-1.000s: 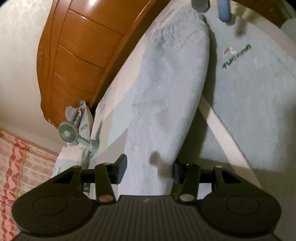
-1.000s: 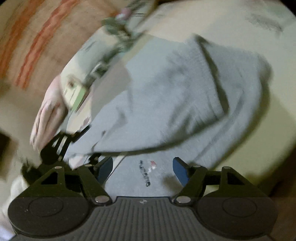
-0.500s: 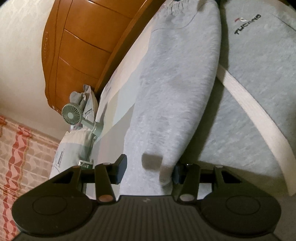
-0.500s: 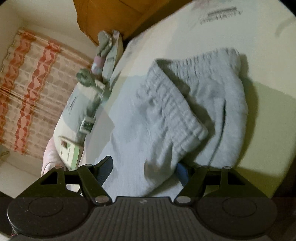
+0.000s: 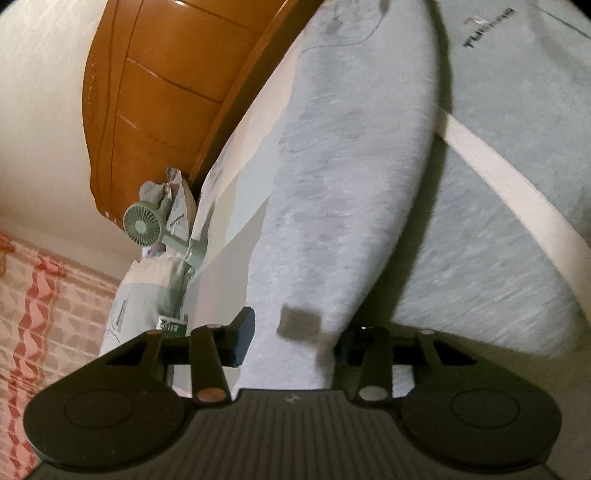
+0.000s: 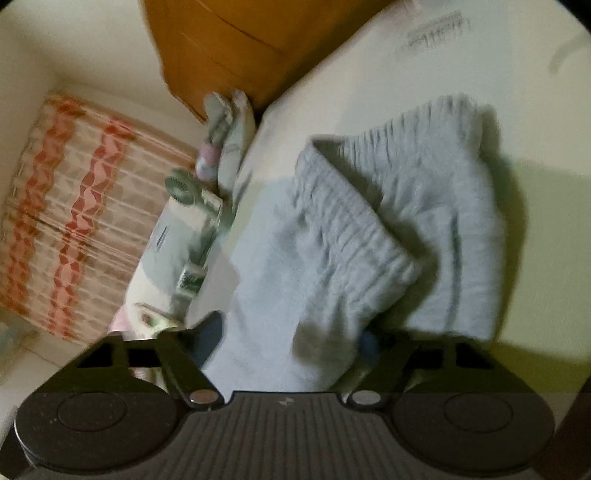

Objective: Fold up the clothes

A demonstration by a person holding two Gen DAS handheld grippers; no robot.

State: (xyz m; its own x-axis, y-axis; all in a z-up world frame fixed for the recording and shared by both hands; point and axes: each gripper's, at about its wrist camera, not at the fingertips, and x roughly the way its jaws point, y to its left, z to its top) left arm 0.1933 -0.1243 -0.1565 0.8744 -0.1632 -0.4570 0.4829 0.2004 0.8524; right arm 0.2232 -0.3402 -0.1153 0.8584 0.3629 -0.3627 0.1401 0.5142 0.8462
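Note:
Grey sweatpants lie on the bed, one leg folded over a panel with a dark logo and a white stripe. My left gripper straddles that leg's edge. One finger stands off the cloth and casts a shadow on it; the other is tucked under the edge. Its jaws are closing with cloth between them, not pressed. In the right wrist view the elastic waistband is doubled over. My right gripper has this cloth between its closing jaws, one finger hidden beneath.
An orange wooden headboard rises at the bed's far end. A small green fan, pillows and packets crowd the bed's side. A red-patterned curtain hangs behind. Pale sheet lies beyond the waistband.
The left gripper has come lower and closer along the trouser leg. The right gripper swung from above the logo panel down to the waistband. Both pairs of jaws have narrowed slightly.

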